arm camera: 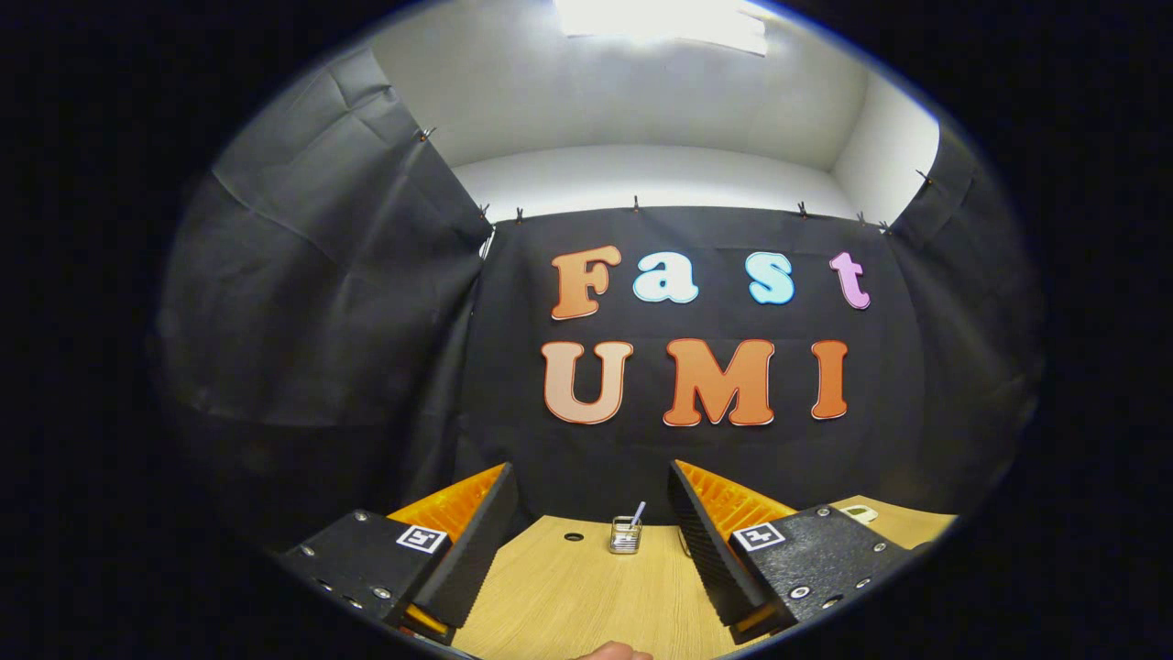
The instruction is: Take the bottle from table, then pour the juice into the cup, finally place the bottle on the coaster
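The smooth wooden table (568, 596) lies under my gripper (591, 532), whose fingers are spread wide, holding nothing. A small clear glass cup (625, 535) with a straw stands beyond them, between the two fingers.

The gripper (591, 541) is seen with its fingers (476, 550) spread wide apart and nothing held between them. A wooden table (586, 596) lies below. Beyond the fingers, a small clear glass cup (625, 535) with a thin stick in it stands upright on the table, near a dark round hole (574, 536) in the tabletop. A pale object (860, 513), too small to identify, lies behind the right finger.
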A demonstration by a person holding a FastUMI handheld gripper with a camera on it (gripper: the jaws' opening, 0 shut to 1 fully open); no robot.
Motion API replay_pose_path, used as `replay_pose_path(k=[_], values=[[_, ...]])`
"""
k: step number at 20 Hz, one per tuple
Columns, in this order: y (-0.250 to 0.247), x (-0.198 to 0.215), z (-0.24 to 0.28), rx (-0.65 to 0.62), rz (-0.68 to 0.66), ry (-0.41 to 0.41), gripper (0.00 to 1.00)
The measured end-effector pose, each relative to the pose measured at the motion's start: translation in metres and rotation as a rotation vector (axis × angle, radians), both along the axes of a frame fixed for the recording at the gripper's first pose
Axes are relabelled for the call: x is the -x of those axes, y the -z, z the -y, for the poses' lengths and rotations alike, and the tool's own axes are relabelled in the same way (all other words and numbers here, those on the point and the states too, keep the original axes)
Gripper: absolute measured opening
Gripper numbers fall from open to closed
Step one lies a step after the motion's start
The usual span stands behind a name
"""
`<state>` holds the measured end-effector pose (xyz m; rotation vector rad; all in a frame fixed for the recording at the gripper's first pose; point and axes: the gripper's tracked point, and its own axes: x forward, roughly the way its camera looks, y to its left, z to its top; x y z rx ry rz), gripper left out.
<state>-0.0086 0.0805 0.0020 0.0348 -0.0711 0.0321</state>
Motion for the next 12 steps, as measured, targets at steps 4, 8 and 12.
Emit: replay_pose_path(k=[4,8,12], values=[[-0.006,0.001,0.011,0.033,-0.003,0.007,0.98],[-0.018,0.005,0.023,-0.011,0.025,0.007,0.98],[-0.017,0.011,0.044,-0.037,0.021,0.046,0.98]])
